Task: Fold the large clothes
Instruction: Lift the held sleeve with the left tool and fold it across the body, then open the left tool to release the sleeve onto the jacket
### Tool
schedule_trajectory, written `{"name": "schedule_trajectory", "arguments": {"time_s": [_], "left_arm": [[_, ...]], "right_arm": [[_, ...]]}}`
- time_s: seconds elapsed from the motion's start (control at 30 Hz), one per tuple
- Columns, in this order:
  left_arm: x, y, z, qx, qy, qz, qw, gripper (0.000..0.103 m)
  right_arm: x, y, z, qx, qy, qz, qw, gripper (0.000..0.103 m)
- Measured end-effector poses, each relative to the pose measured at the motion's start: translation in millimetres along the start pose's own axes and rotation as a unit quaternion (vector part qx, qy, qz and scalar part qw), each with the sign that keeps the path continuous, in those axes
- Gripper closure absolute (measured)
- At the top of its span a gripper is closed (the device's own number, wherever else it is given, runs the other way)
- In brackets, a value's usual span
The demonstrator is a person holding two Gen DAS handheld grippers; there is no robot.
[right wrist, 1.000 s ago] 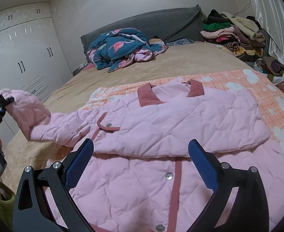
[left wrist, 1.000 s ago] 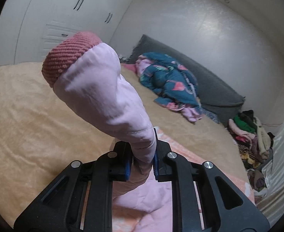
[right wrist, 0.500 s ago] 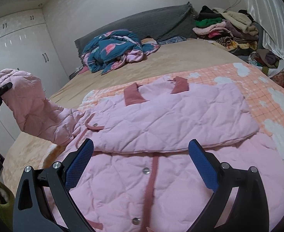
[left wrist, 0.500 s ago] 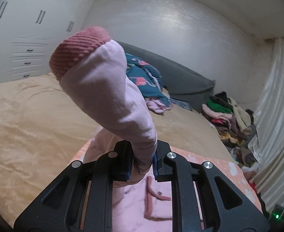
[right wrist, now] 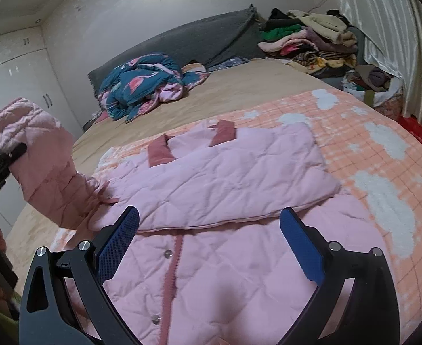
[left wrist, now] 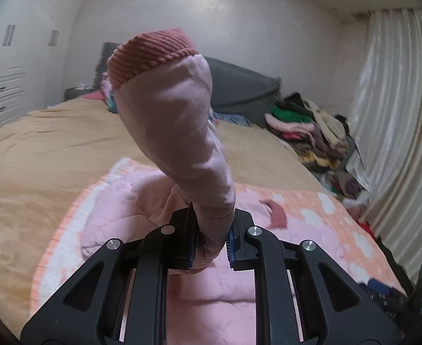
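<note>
Gripping the left sleeve (left wrist: 182,143) of the pink quilted jacket (right wrist: 225,258), my left gripper (left wrist: 209,240) is clamped narrow on the fabric just below the knitted cuff (left wrist: 150,53), which stands up past the fingers. In the right wrist view that sleeve is lifted off the bed (right wrist: 254,86) at the jacket's left edge. My right gripper (right wrist: 209,241) hangs wide and empty over the jacket's buttoned front. The jacket lies flat on the peach cloud-print blanket (right wrist: 383,155), collar away from me, placket running toward me, the other sleeve already folded across the chest. As I judge it, the held sleeve must go across the jacket's long axis, rightward onto the chest; my left hand has it, the right being nearer the body to steady it.
</note>
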State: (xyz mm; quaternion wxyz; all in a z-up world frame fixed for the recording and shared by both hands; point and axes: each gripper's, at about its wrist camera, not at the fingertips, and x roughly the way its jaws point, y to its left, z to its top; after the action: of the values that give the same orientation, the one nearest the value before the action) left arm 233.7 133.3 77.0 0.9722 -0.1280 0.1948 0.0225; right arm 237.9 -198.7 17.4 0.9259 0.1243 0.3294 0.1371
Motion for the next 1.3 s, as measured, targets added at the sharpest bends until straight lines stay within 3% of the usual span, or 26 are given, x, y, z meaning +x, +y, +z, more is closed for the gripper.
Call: {"name": "schedule_trajectory", "arguments": {"time_s": [0.17, 0.37, 0.5, 0.67, 0.8, 0.97, 1.1, 1.3], "left_arm": [[19.1, -29.9, -23.9, 0.038, 0.042, -0.037, 0.9977, 0.094], [42.3, -58.7, -59.9, 0.085, 0.092, -0.075, 0.9893, 0.093], [55.5, -69.9, -80.5, 0.108, 0.12, -0.084, 0.9833, 0.092], [58.7, -77.9, -92.2, 0.137, 0.128, -0.081, 0.9789, 0.089], [66.7, -86.7, -103.2, 0.149, 0.146, -0.083, 0.9745, 0.052], [73.8, -95.5, -120.1, 0.171, 0.184, -0.085, 0.9642, 0.044], [67.8, -104.1, -122.9, 0.186, 0.202, -0.109, 0.9552, 0.016], [57.9, -110.2, -120.6, 0.214, 0.201, -0.103, 0.9503, 0.009]], "right_arm": [[-5.2, -16.1, -0.9, 0.004, 0.0, -0.017, 1.0, 0.005], [-7.5, -39.7, -2.7, 0.025, 0.003, -0.039, 0.999, 0.005], [-5.4, -51.9, -3.2, 0.036, 0.005, -0.049, 0.998, 0.005], [1.4, -57.9, -12.3, 0.042, 0.019, -0.054, 0.997, 0.005], [2.8, -61.0, -13.1, 0.05, 0.026, -0.05, 0.997, 0.005], [-4.0, -66.3, -9.5, 0.056, 0.019, -0.053, 0.997, 0.005], [-9.4, -72.2, -9.1, 0.067, 0.016, -0.057, 0.996, 0.005], [-14.4, -73.4, -7.5, 0.071, 0.017, -0.058, 0.996, 0.005]]}}
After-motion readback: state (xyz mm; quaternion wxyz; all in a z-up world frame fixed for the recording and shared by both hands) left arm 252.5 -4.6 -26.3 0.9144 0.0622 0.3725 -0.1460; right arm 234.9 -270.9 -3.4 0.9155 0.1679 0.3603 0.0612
